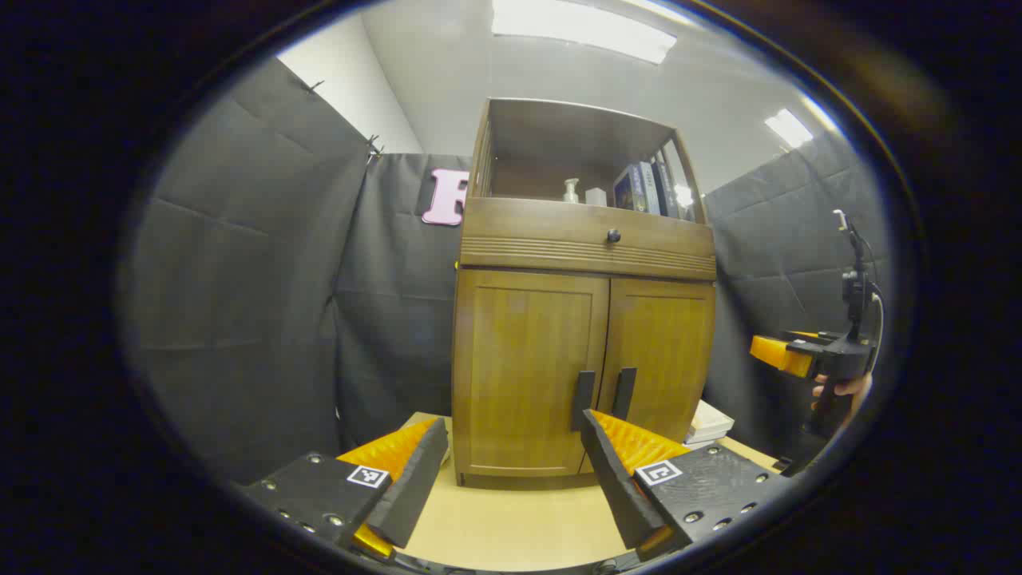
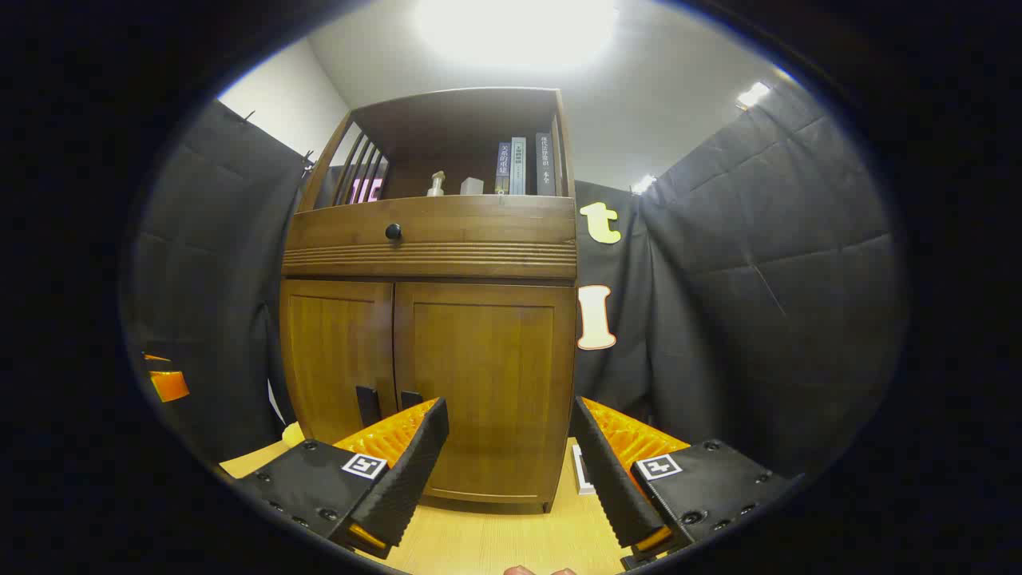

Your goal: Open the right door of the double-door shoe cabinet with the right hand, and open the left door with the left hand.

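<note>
While both doors of the shoe cabinet (image 1: 583,319) are shut, the task is judged to be at its approach stage, with nothing yet grasped. In the left gripper view the left gripper (image 1: 511,471) is seen at six o'clock with its jaws spread wide and nothing held between them; the left door (image 1: 531,367) stands just beyond, and its dark handle (image 1: 584,399) lies at about five o'clock from the door's middle, close beside the seam. In the right gripper view the right gripper (image 2: 507,463) is likewise held wide open and empty, facing the right door (image 2: 483,383), whose handle (image 2: 411,398) is partly hidden behind one finger.

The right door comes first, so the next move is judged to call for the right gripper being brought toward ten o'clock until the jaws straddle that handle, then closed and swung outward (the left-hand neighbour sits just beside it, and could be caught by mistake).

Some things are given by one view alone. The left gripper view offers the right gripper at three o'clock, held by a hand (image 1: 842,389), and a pale stack (image 1: 709,422) beside the cabinet's foot. The right gripper view offers the left door's handle (image 2: 366,404) unobstructed, and the other gripper's edge at nine o'clock.
</note>
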The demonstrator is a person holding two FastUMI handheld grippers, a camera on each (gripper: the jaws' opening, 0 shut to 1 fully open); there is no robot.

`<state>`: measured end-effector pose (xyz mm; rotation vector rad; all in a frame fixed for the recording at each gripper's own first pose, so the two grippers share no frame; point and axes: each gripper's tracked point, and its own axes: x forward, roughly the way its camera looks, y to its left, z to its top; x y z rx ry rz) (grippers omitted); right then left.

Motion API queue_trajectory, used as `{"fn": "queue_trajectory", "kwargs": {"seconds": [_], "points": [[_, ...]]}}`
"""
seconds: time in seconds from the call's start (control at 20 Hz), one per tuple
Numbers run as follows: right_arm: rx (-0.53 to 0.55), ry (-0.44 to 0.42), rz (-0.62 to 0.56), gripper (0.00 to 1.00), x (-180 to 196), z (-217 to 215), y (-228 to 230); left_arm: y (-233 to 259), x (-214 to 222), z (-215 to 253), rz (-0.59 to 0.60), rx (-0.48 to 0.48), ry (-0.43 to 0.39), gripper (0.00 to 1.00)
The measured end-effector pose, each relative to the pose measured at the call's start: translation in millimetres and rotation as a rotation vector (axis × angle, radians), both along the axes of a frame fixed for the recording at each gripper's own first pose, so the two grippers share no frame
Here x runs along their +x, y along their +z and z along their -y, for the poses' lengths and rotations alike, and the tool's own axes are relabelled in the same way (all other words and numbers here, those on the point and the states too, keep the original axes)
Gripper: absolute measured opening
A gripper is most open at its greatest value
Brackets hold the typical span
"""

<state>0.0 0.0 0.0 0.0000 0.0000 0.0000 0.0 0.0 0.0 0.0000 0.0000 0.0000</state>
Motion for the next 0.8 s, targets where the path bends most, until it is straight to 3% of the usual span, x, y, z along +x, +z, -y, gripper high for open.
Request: {"fn": "queue_trajectory", "kwargs": {"seconds": [0.35, 0.65, 0.8], "points": [[0.004, 0.014, -0.015, 0.97, -7, -5, -1, -8, -4, 1, -0.007, -0.011, 0.005, 0.97], [0.025, 0.039, -0.035, 0.98, -3, -12, -2, -22, -15, -1, -0.027, 0.041, 0.030, 0.97], [0.035, 0.055, -0.044, 0.98, 3, -19, -1, -27, -16, 2, -0.030, 0.007, 0.032, 0.96]]}}
